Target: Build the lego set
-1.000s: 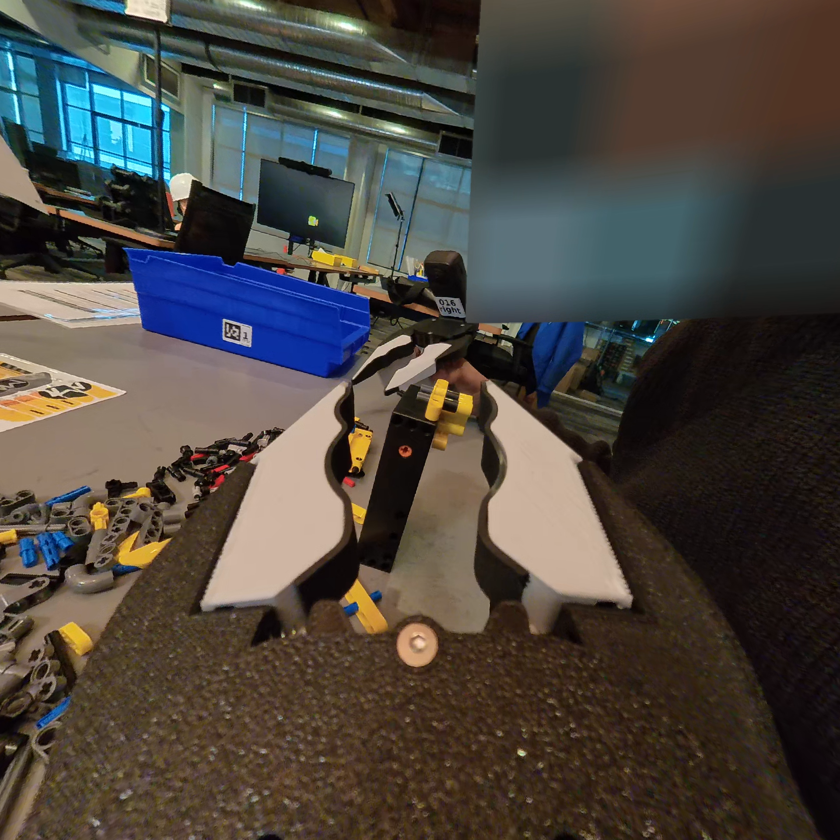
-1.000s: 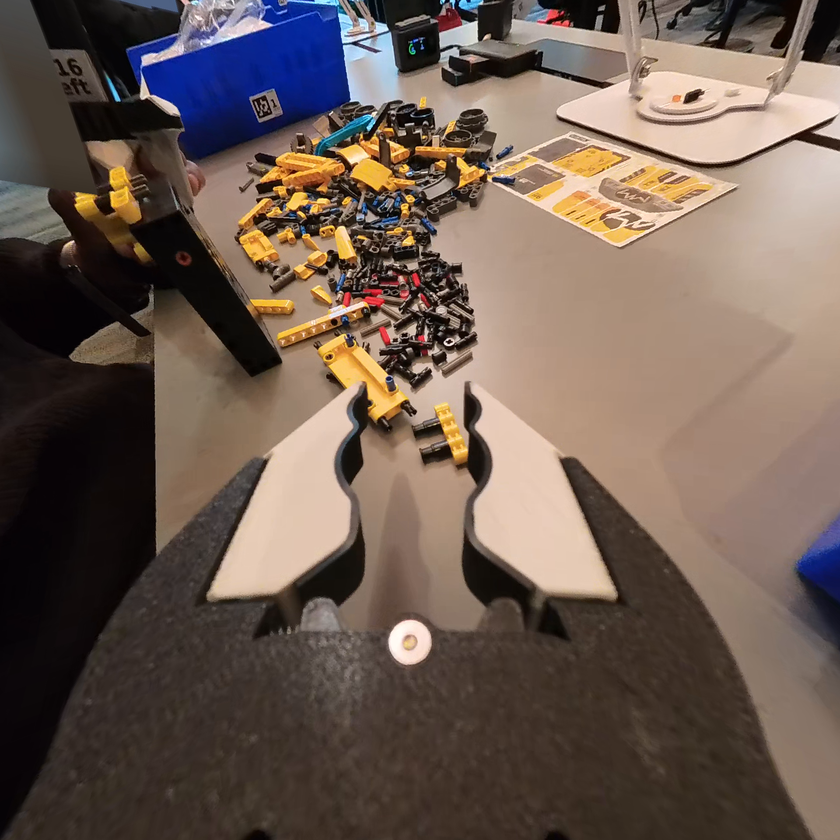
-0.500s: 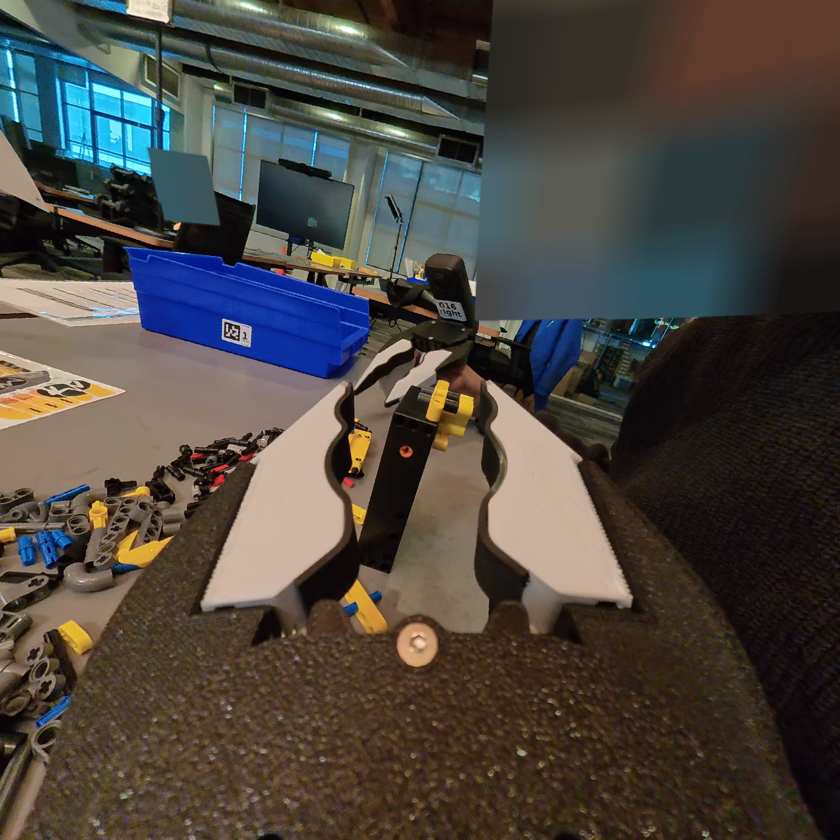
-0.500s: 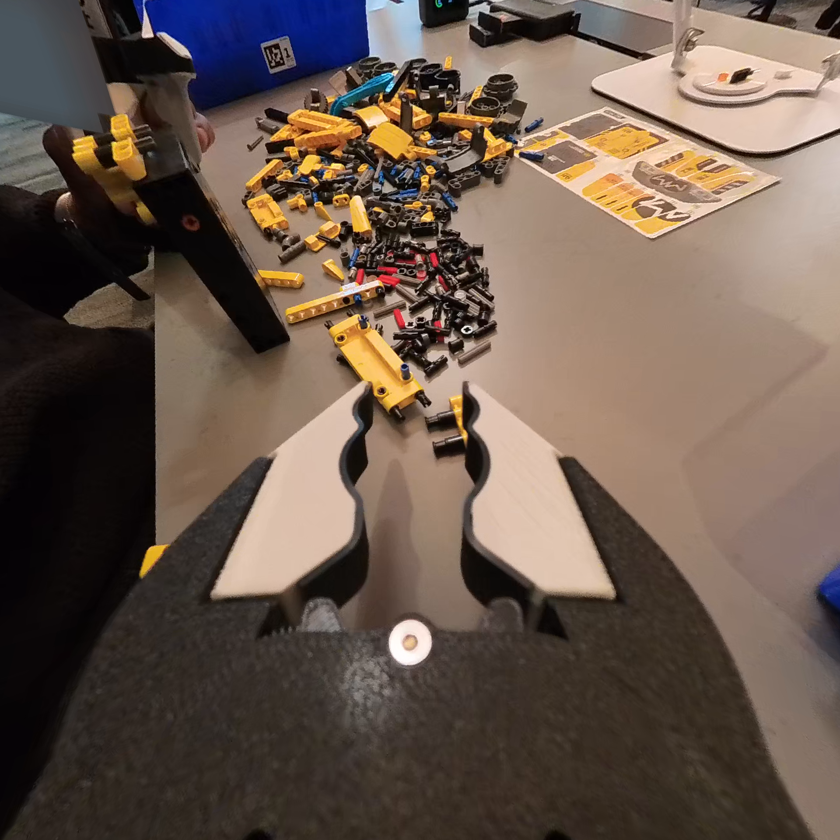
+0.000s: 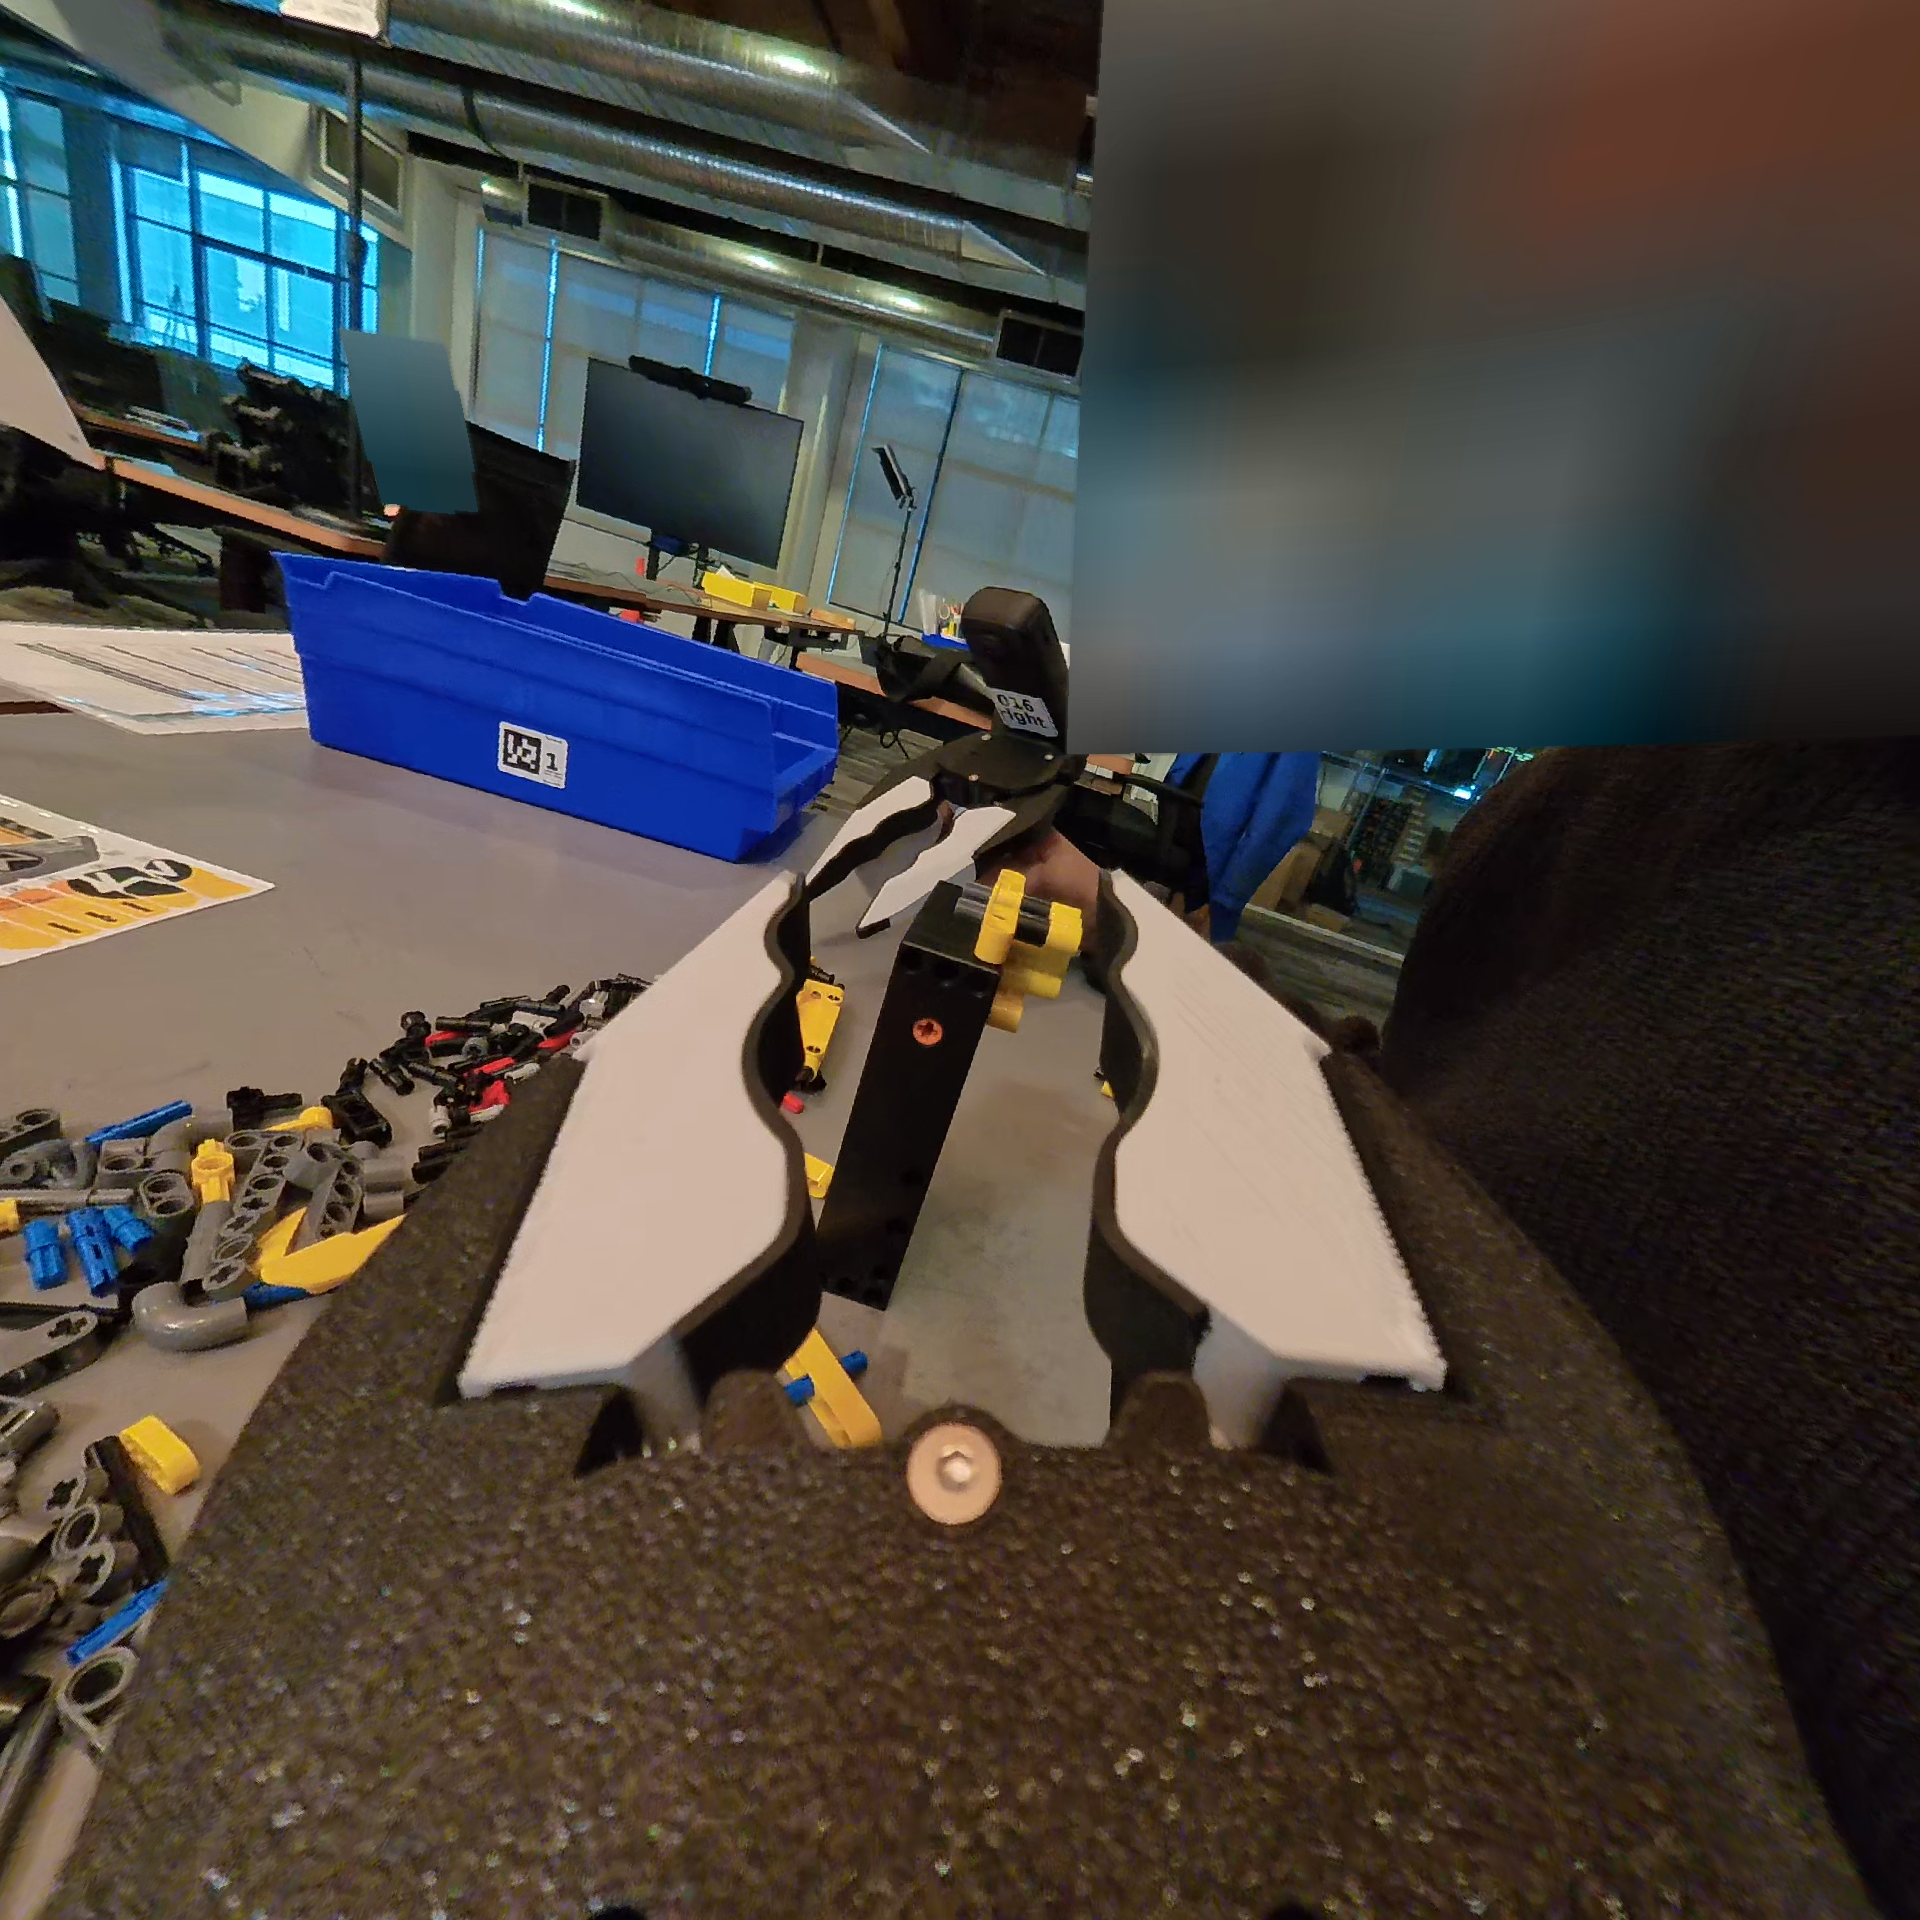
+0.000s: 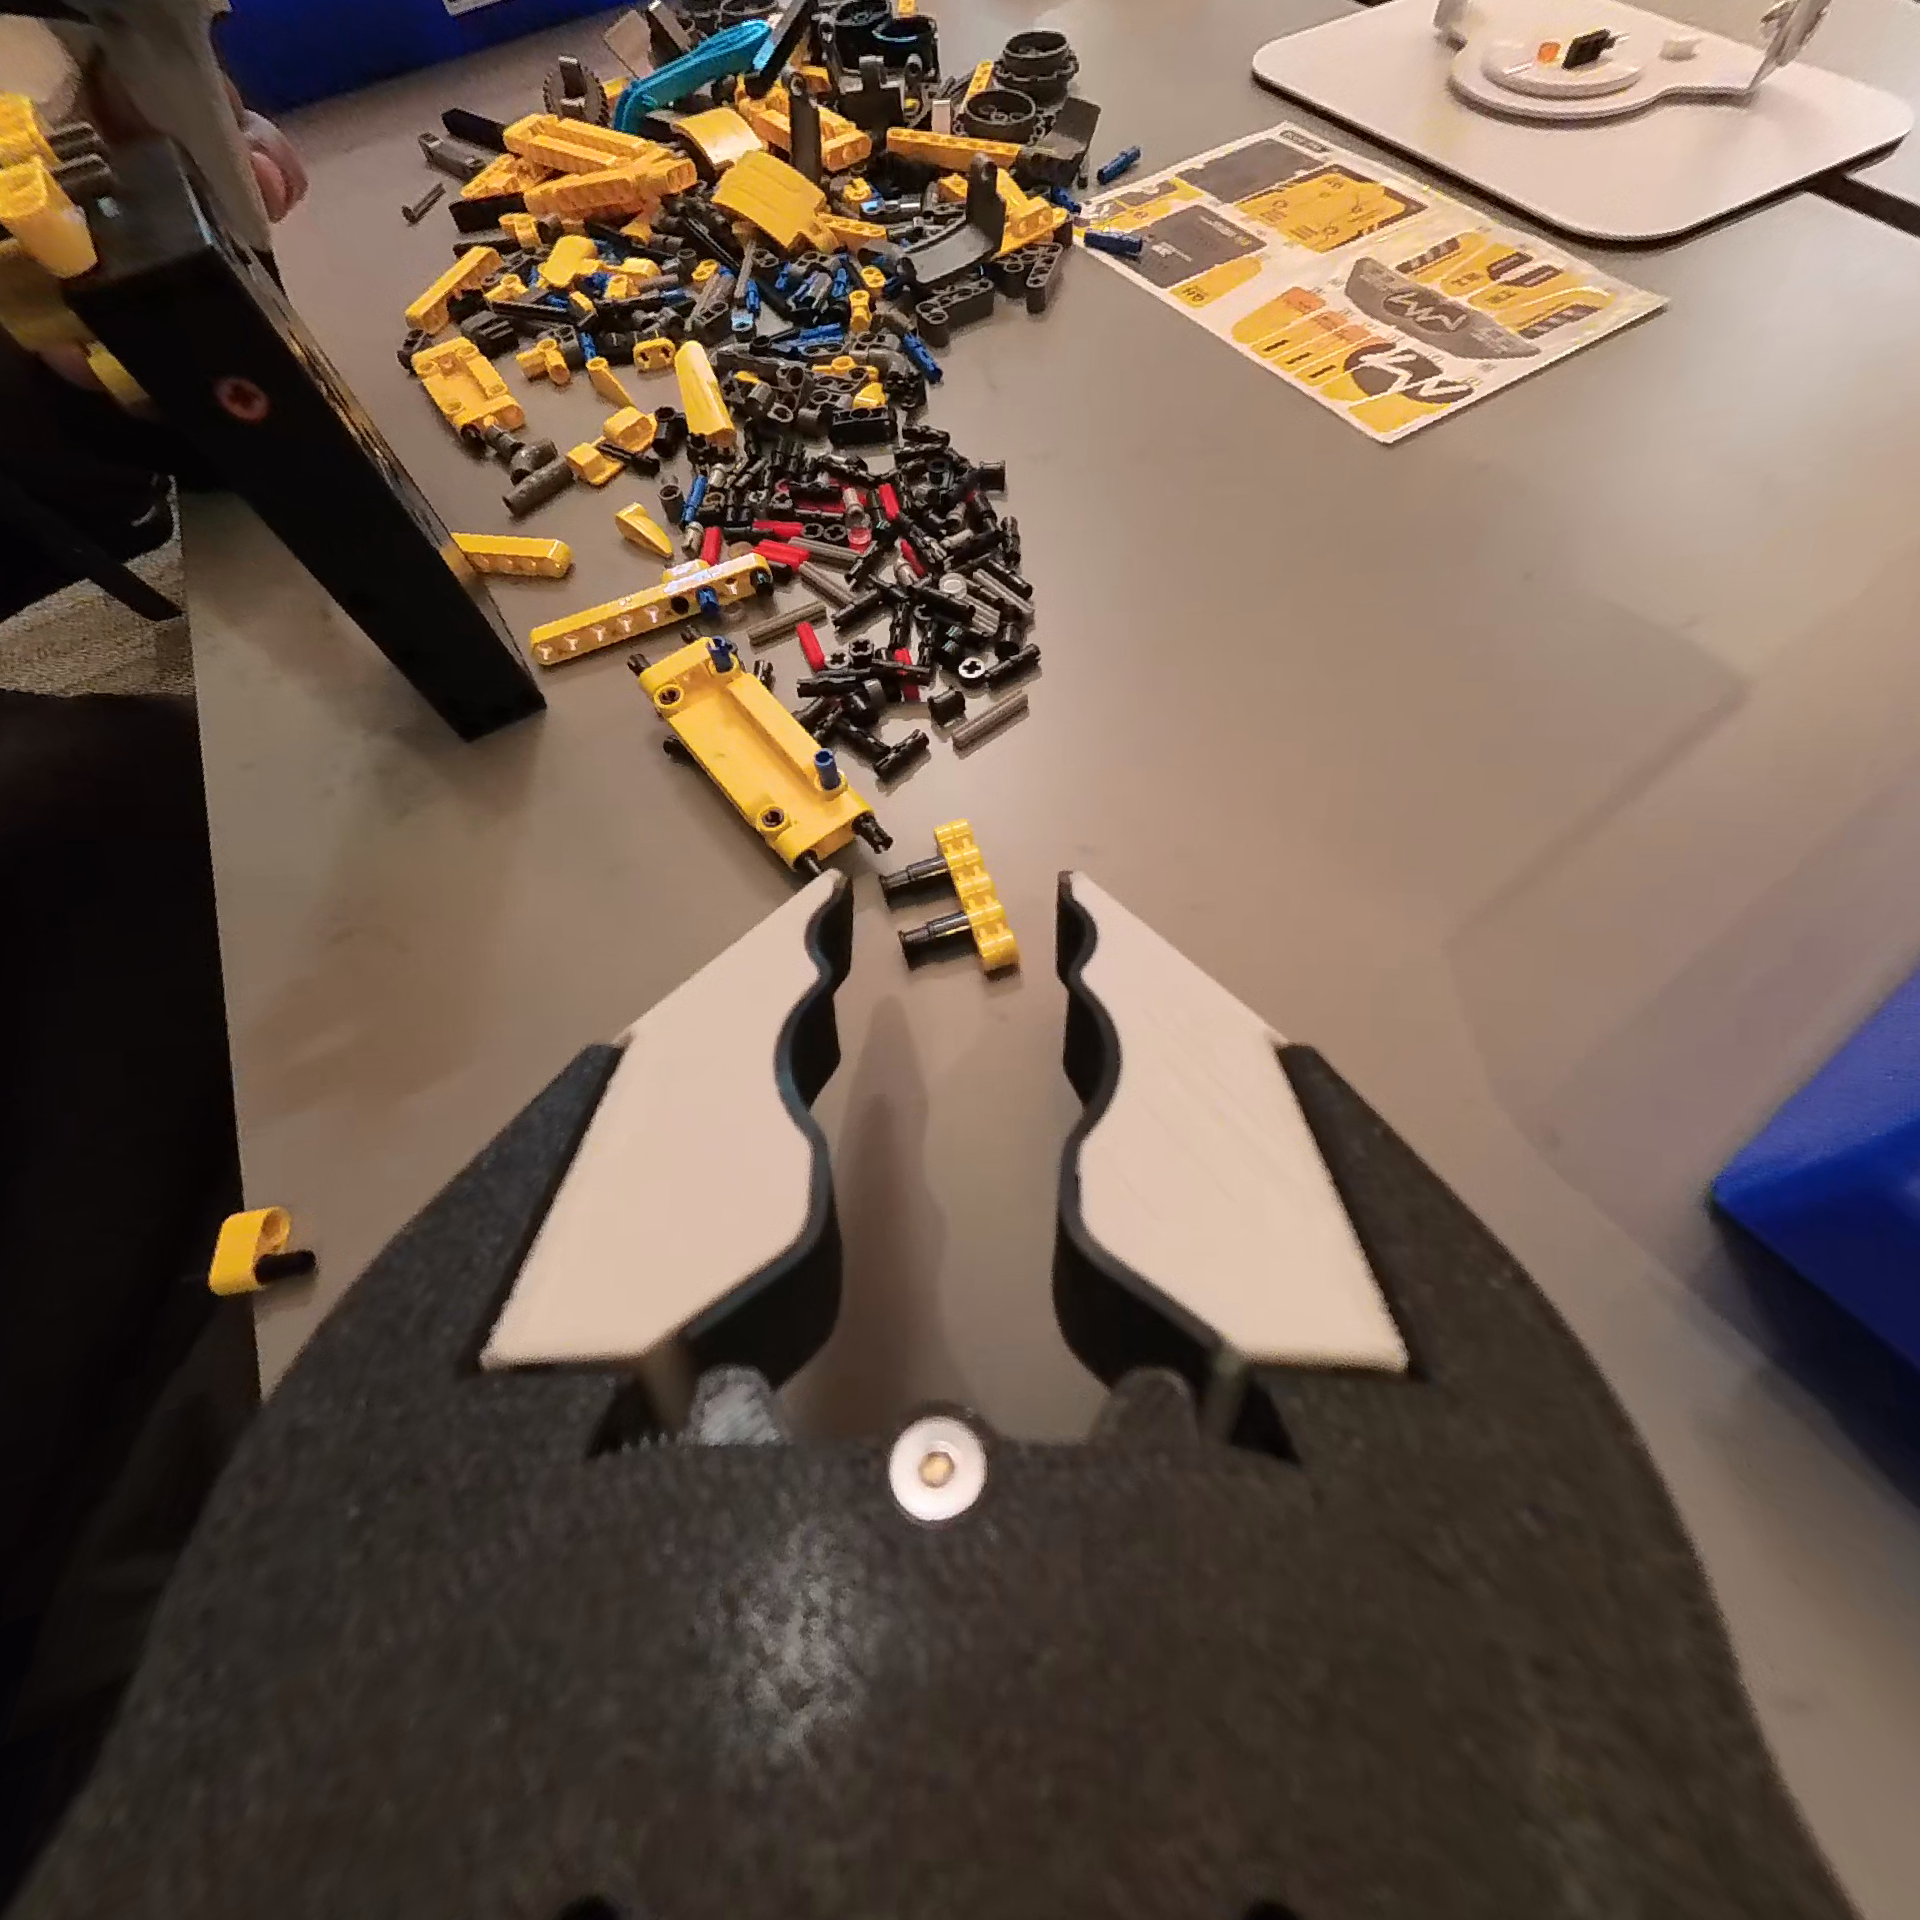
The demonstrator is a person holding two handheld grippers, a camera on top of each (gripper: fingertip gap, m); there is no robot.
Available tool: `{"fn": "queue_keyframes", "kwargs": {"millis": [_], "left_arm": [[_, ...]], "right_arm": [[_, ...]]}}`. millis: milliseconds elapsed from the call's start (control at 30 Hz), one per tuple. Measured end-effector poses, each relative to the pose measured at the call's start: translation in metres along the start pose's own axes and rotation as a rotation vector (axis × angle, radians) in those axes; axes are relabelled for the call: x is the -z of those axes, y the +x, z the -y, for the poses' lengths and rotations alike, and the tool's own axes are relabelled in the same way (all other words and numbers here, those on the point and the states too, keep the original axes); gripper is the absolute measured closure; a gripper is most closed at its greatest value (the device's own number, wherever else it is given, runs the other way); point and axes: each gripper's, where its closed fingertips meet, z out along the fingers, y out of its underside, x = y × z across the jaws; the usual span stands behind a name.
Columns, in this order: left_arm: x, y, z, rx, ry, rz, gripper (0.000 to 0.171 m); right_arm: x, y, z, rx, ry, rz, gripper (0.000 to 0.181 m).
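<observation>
My left gripper (image 5: 951, 904) is wide open around a long black beam (image 5: 904, 1122) that leans with its foot on the grey table. Yellow connectors (image 5: 1023, 935) sit on its top end. The left pad seems to touch the beam and the right pad is apart from it. The beam also shows in the right wrist view (image 6: 312, 468). My right gripper (image 6: 951, 894) is open and empty, low over the table. A small yellow piece with two black pins (image 6: 971, 899) lies just ahead between its tips. A yellow panel (image 6: 753, 748) lies just beyond the left tip. The right gripper also shows farther off in the left wrist view (image 5: 914, 862).
A big pile of yellow, black, red and blue parts (image 6: 790, 312) covers the table beyond. A sticker sheet (image 6: 1371, 281), a white plate (image 6: 1579, 114) and a blue bin (image 5: 540, 696) stand farther off. Another blue bin corner (image 6: 1829, 1195) is at the right. A dark sleeve (image 5: 1662, 1247) is close. The left gripper's tips are roughly 25 cm from the right gripper's.
My right gripper has come lower over the table and shifted, so the small yellow piece now lies centred ahead of its tips instead of half behind the right finger. The left gripper has barely moved.
</observation>
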Motion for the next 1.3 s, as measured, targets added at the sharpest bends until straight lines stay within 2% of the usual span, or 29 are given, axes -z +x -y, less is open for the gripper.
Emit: {"fn": "queue_keyframes", "kwargs": {"millis": [600,933,1300], "left_arm": [[0.0019,0.0004,0.0018,-0.002,0.016,0.002,0.117],[0.0054,-0.0032,0.0052,0.052,0.044,-0.009,0.117],[0.0056,-0.0042,0.0053,0.056,0.046,-0.002,0.117]], "right_arm": [[0.0031,-0.0016,0.0043,-0.002,0.033,0.011,0.144],[0.0084,0.0009,0.0101,-0.026,0.084,0.009,0.144],[0.0070,-0.0043,0.0090,0.014,0.072,0.012,0.144]]}}
